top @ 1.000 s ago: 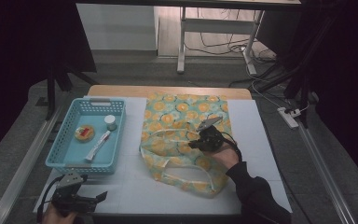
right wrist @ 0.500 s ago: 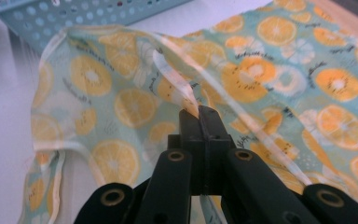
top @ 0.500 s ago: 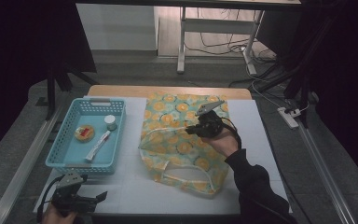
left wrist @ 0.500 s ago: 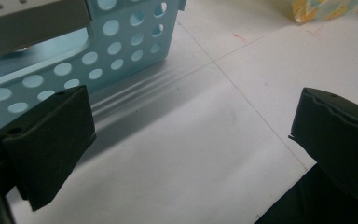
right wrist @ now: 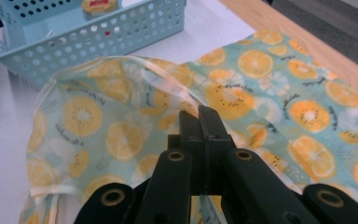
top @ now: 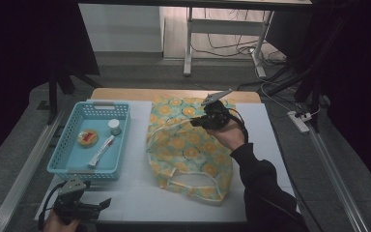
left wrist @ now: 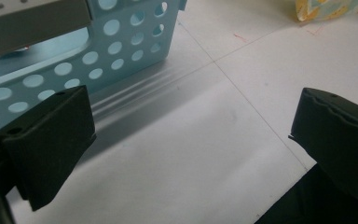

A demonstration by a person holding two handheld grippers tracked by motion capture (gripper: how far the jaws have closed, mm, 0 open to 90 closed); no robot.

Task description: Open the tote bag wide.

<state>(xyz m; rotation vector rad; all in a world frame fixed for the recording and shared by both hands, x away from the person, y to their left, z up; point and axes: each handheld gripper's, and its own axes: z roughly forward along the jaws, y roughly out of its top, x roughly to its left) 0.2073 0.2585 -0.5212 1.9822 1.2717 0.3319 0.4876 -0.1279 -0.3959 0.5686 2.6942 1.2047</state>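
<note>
In the middle of the white table lies the floppy orange-slice-print cloth bag (top: 188,147); the right gripper (right wrist: 199,114), jaws pinched on its handle strap (right wrist: 168,84), should lift slowly, while the left gripper (top: 107,203) waits wide open by the near-left corner

A soft cloth bag (top: 188,150) printed with orange slices on pale green lies spread on the bench (top: 135,193), its handle (right wrist: 168,86) pinched in the closed right tongs (right wrist: 200,119) and lifted, cloth sagging below them toward the person.
</note>
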